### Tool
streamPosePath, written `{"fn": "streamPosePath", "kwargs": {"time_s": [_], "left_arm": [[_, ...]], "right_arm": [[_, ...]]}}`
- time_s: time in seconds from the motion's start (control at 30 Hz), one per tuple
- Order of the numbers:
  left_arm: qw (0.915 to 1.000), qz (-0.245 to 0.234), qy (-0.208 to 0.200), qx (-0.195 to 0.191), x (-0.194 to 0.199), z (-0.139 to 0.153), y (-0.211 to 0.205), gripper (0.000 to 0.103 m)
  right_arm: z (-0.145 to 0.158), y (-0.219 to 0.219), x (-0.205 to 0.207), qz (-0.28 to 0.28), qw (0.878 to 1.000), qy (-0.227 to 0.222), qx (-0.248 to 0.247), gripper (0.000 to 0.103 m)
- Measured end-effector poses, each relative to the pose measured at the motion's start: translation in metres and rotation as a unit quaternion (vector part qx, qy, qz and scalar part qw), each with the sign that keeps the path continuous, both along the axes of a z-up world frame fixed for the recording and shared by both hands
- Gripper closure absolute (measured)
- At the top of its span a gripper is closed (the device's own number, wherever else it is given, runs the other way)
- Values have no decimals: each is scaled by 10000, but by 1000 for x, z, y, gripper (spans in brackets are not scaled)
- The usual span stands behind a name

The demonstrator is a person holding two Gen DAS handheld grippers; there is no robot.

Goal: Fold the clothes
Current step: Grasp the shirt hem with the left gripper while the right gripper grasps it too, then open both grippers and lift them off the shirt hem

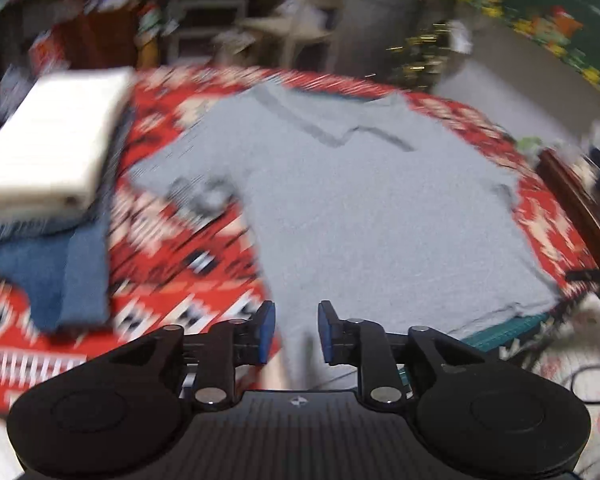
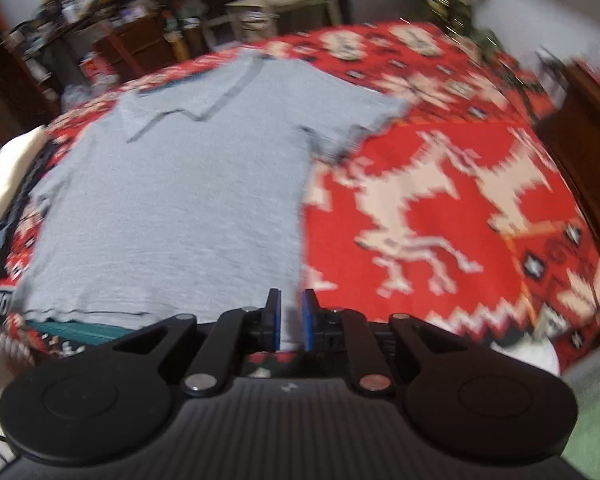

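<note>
A grey polo shirt (image 1: 360, 200) lies spread flat on a red patterned blanket (image 1: 172, 248), collar at the far end and hem toward me. My left gripper (image 1: 296, 312) hovers over the hem's left corner, its blue pads apart and the cloth visible through the gap, not pinched. In the right wrist view the same shirt (image 2: 172, 200) fills the left half. My right gripper (image 2: 291, 300) stands at the hem's right corner, pads a narrow gap apart with grey fabric showing between them. Both views are blurred.
A folded white garment (image 1: 48, 148) rests on folded blue clothes (image 1: 60, 272) at the blanket's left side. Dark wooden furniture (image 2: 588, 128) borders the right. A pale chair (image 1: 296, 24) and cluttered shelves stand beyond the far edge. The blanket (image 2: 420, 152) is bare right of the shirt.
</note>
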State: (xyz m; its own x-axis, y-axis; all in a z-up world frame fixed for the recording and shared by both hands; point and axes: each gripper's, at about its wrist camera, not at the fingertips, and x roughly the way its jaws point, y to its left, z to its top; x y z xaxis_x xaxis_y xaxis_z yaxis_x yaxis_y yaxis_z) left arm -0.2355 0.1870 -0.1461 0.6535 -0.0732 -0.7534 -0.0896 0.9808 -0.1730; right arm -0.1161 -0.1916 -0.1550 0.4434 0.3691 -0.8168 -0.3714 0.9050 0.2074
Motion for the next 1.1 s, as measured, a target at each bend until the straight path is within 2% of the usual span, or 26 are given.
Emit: {"fn": "streamPosePath", "kwargs": {"time_s": [0.13,0.27,0.33,0.47,0.63,0.7,0.8,0.93,1.0,1.03,1.1], "left_arm": [[9969,-776,-67,-62,26,-5,-41,76],[9928,-1190,101,-113,52,-24,-71,76],[9915,-1266,293,-89,58,-35,-78,84],[9914,-1249,388,-97,49,-42,-77,87],[9918,-1162,491,-201,34,-38,-71,87],[9919,-1164,396,-326,31,-33,-70,87],[9916,-1220,143,-397,32,-24,-74,87],[9931,-1175,-11,-29,49,-22,-84,81],[9939,-1095,-81,84,57,-25,-86,77],[9944,-1044,-98,149,61,-28,-87,72],[9952,-918,-84,341,65,-34,-89,67]], "right_arm": [[-3,46,-6,678,9975,-76,205,90],[-14,90,-9,1145,9932,-96,189,92],[-20,106,-13,1348,9908,-129,-3,94],[-29,118,-25,1489,9877,-167,-444,96],[-30,106,-35,1423,9892,27,-344,96],[-26,102,-38,1368,9904,92,-199,96],[-12,102,-38,1391,9903,-63,35,92],[-9,118,-26,1349,9902,-342,-70,90],[-12,125,-19,1246,9909,-486,-154,78],[-13,127,-16,1179,9911,-569,-220,67],[-21,129,-14,1069,9917,-631,-337,64]]}}
